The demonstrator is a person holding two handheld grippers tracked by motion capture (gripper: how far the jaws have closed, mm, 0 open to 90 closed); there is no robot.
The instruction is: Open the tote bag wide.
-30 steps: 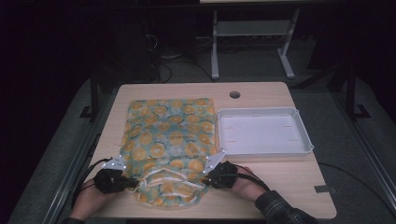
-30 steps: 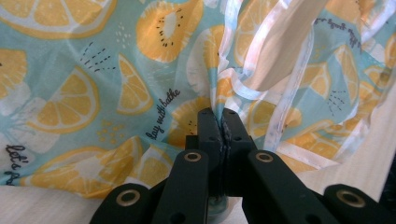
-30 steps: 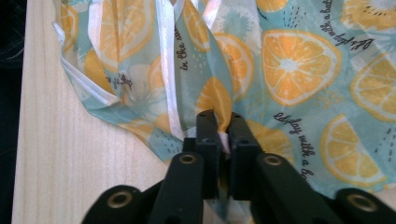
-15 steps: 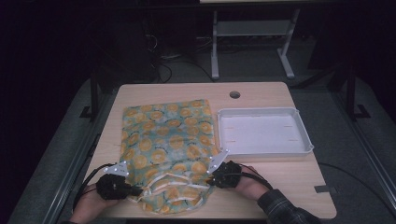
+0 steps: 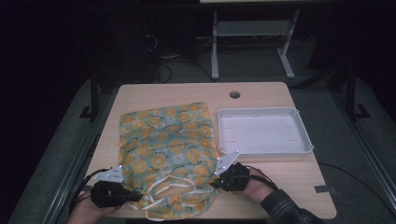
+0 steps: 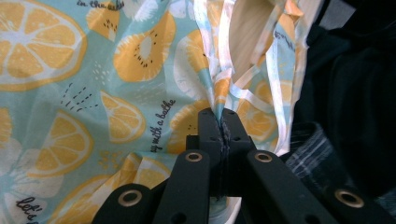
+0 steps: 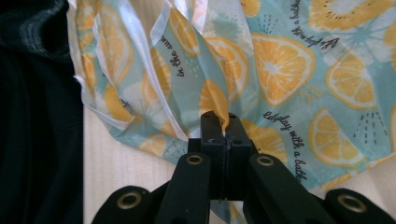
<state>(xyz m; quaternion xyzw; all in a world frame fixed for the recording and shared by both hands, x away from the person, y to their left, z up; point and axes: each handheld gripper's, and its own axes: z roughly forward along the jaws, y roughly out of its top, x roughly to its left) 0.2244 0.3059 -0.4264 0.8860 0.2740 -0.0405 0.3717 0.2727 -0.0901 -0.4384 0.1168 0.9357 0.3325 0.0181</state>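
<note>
High view: at the near edge of the bench (image 5: pixel 280 93), the left claw (image 5: pixel 135 196) and the right claw (image 5: pixel 215 183) each pinch the near end of a cloth bag (image 5: pixel 168 144) with an orange-slice print. The bag's near end is bunched up between them and reaches the bench edge. Left gripper view: the left claw (image 6: pixel 223 122) is closed tight on a fold of cloth by a white trim strip (image 6: pixel 224 42), with printed words close up. Right gripper view: the right claw (image 7: pixel 223 125) is closed on another fold. Farther off, the rest of the bag lies flat. A white tray (image 5: pixel 306 140) sits just to its right. Bare bench lies beyond both.
</note>
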